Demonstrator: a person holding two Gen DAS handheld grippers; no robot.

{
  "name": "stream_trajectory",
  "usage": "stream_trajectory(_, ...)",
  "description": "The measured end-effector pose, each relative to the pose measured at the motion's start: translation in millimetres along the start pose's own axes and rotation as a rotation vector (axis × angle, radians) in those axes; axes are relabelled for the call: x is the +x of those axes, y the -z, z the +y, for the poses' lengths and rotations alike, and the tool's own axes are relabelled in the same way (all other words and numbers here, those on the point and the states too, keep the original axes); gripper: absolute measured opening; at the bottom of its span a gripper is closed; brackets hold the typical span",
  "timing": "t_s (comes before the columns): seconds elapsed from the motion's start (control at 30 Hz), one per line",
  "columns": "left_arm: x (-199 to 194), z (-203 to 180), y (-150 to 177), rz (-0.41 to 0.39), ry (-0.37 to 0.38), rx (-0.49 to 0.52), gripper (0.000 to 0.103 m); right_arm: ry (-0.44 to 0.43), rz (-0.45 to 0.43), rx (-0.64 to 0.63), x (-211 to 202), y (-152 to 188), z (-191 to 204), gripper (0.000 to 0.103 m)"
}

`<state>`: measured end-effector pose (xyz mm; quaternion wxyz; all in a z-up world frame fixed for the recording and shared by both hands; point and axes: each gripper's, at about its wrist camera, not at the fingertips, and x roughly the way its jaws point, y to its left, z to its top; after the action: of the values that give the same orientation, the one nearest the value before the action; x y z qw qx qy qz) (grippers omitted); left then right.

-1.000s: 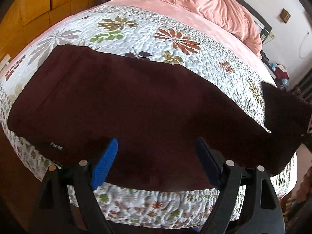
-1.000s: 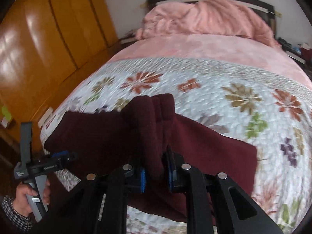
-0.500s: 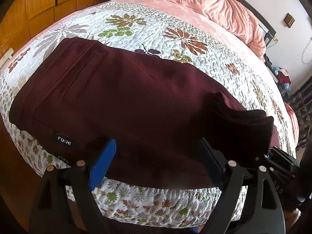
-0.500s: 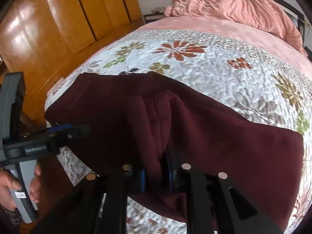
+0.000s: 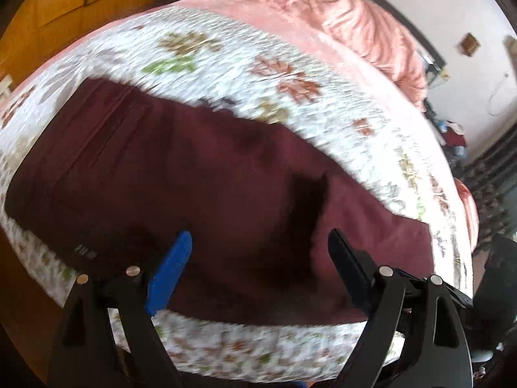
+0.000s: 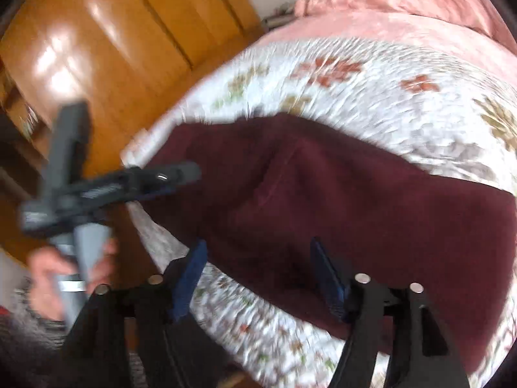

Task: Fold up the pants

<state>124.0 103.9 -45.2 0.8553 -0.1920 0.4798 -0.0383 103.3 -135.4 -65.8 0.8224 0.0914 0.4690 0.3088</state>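
The dark maroon fleece pants (image 6: pixel 355 200) lie doubled over near the foot edge of the white floral quilted bedspread (image 6: pixel 371 97), leg end laid across the waist half, and that's why the right gripper (image 6: pixel 258 274) has just been springing its blue-padded jaws apart: the cloth sits under them, nothing pinched. The left gripper (image 5: pixel 258 258) hangs above the near edge with jaws wide and empty, likely ready to smooth or take the next fold. In the right view the person's hand (image 6: pixel 64 274) grips its grey handle beside the bed.
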Motion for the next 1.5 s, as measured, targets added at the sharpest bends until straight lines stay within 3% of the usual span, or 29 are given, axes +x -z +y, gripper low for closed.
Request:
stream_trajectory(0.13,10,-56,-4,0.006,0.078,0.132,0.086,0.023,-0.093,0.158,-65,4,-54,0.081)
stream_trajectory(0.23,34,-88,3,0.061,0.1,0.201,0.086,0.156,-0.067,0.279,-89,15,-111,0.082)
stream_trajectory(0.3,51,-96,10,0.096,0.099,0.221,0.086,0.178,-0.011,0.333,-89,25,-139,0.082)
stream_trajectory(0.37,70,-98,18,0.145,0.064,0.241,0.086,0.139,0.013,0.385,-83,33,-159,0.082)
stream_trajectory(0.53,80,-104,29,0.137,0.013,0.344,0.086,-0.038,0.074,0.516,-49,46,-191,0.08)
stream_trajectory(0.6,81,-103,29,0.137,0.02,0.35,0.086,-0.101,0.089,0.544,-33,49,-195,0.066)
stream_trajectory(0.73,73,-90,25,0.132,0.074,0.291,0.086,-0.172,0.055,0.564,-35,49,-195,0.022)
stream_trajectory(0.8,70,-91,25,0.13,0.11,0.264,0.086,-0.209,0.01,0.544,-57,43,-187,0.019)
stream_trajectory(0.9,73,-100,31,0.131,0.119,0.288,0.086,-0.161,-0.015,0.475,-78,37,-168,0.018)
stream_trajectory(1.03,82,-112,44,0.107,0.059,0.389,0.088,-0.038,0.1,0.533,-48,60,-188,0.02)
stream_trajectory(1.13,82,-119,50,0.095,0.024,0.455,0.089,-0.117,0.08,0.636,-42,72,-208,0.027)
stream_trajectory(1.17,79,-118,50,0.09,0.031,0.453,0.089,-0.092,0.08,0.605,-46,68,-203,0.036)
stream_trajectory(1.23,72,-112,46,0.092,0.057,0.415,0.089,0.023,0.079,0.53,-62,61,-191,0.047)
stream_trajectory(1.3,62,-105,40,0.094,0.067,0.371,0.089,0.166,0.043,0.436,-85,50,-174,0.047)
stream_trajectory(1.4,28,-76,27,0.05,0.082,0.292,0.089,0.224,-0.023,0.355,-108,34,-147,0.047)
stream_trajectory(1.5,4,-39,16,0.04,0.037,0.215,0.089,0.193,-0.048,0.246,-105,16,-110,0.047)
